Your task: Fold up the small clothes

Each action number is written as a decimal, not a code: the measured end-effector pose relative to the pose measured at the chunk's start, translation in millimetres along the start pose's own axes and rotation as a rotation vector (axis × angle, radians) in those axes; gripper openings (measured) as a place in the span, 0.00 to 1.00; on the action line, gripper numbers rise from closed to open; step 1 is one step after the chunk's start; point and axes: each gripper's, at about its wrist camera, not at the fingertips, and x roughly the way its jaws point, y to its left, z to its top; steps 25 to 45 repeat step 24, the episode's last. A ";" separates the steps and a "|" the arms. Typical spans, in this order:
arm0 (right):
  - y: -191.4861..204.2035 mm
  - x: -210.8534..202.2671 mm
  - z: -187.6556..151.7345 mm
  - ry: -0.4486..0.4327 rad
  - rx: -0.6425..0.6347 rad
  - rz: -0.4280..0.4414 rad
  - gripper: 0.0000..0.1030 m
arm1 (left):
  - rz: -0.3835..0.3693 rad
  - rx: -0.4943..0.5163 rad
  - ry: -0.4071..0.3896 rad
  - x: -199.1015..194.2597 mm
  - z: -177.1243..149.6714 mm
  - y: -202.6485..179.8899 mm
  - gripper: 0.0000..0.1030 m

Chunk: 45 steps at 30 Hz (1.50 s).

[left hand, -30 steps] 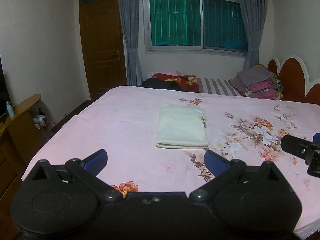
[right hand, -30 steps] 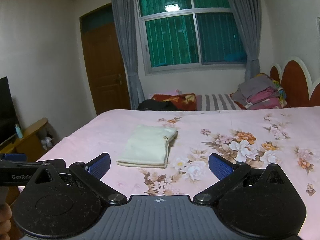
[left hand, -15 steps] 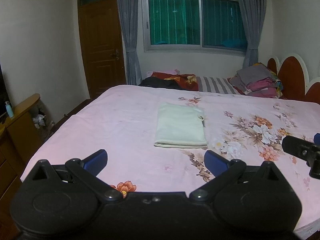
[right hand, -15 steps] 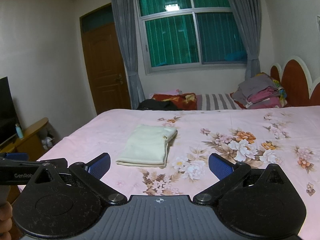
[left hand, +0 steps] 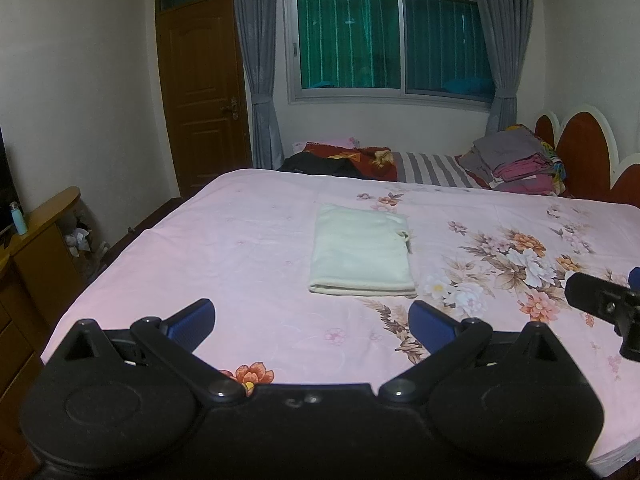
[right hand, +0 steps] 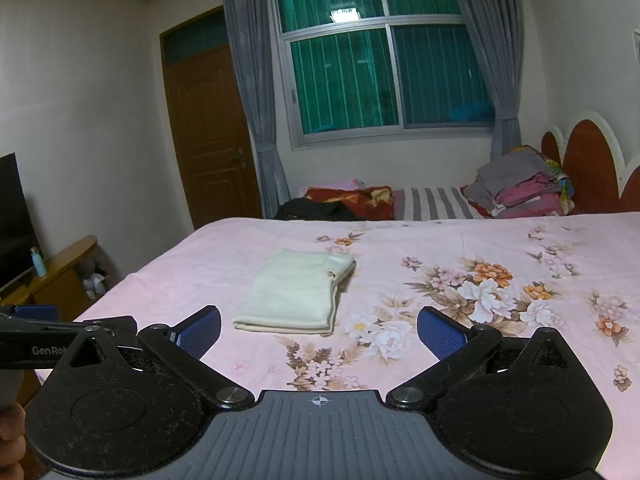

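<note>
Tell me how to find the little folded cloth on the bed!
Look at the big pink flowered bed. Near its middle lies a folded cream cloth, flat and alone on the sheet. Unlike the grey and pink clothes stack by the headboard, it is pale and plain.

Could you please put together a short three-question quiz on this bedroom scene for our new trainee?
1. True or false: the left gripper is shut on the cream garment.
2. Multiple choice: where does the garment lie? A) on the clothes pile by the headboard B) flat on the pink bedsheet, apart from both grippers C) on the wooden desk
3. Fill in: the right gripper holds ____.

Key
1. False; its jaws are open and empty.
2. B
3. nothing; it is open, short of the garment.
</note>
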 end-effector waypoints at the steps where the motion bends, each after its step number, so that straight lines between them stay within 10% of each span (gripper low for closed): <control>1: 0.0 0.0 0.1 0.000 -0.001 0.001 1.00 | -0.001 0.000 0.000 -0.2 -0.3 -0.1 0.99; 45: -6.4 21.8 -6.8 0.043 0.008 -0.028 1.00 | -0.036 0.001 0.039 42.8 6.7 9.5 0.99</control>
